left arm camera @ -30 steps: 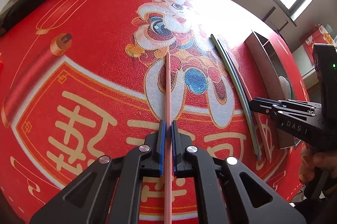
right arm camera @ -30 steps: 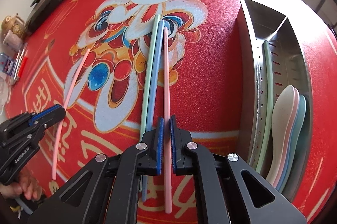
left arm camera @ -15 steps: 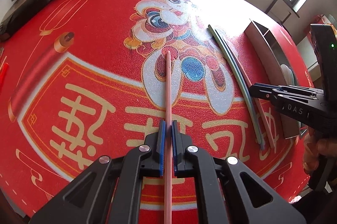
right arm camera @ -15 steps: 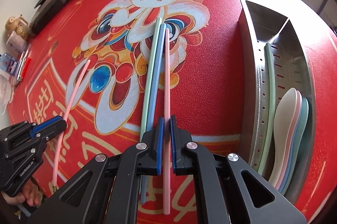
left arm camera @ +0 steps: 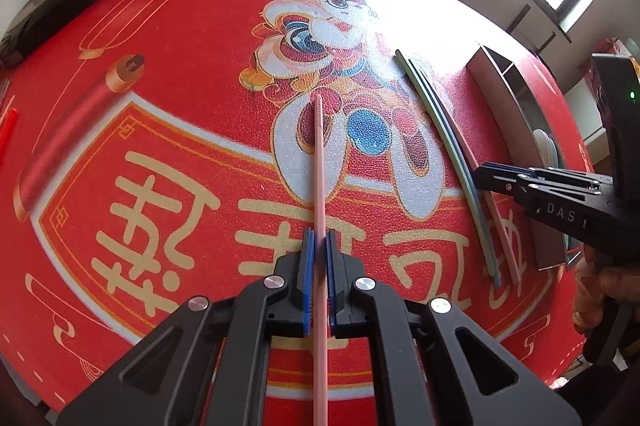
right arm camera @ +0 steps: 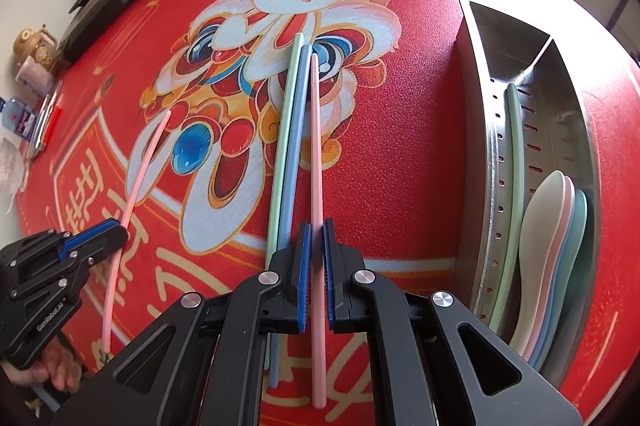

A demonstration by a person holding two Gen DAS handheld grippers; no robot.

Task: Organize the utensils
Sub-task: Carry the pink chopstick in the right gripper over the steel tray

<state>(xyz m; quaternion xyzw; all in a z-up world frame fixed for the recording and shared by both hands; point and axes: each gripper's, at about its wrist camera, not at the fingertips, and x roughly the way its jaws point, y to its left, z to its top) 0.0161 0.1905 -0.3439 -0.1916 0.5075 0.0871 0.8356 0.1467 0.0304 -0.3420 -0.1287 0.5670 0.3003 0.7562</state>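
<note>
The left hand-held gripper (left arm camera: 320,250) is clamped on a pink chopstick (left arm camera: 319,161) that points toward 12 o'clock over the red table (left arm camera: 160,105). The right hand-held gripper (right arm camera: 315,242) pinches a second pink chopstick (right arm camera: 316,145); whether either stick is lifted is hard to tell. Green (right arm camera: 286,129) and blue chopsticks (right arm camera: 296,145) lie just beside it at 9 o'clock. At 3 o'clock a metal tray (right arm camera: 486,185) holds spoons (right arm camera: 552,246).
</note>
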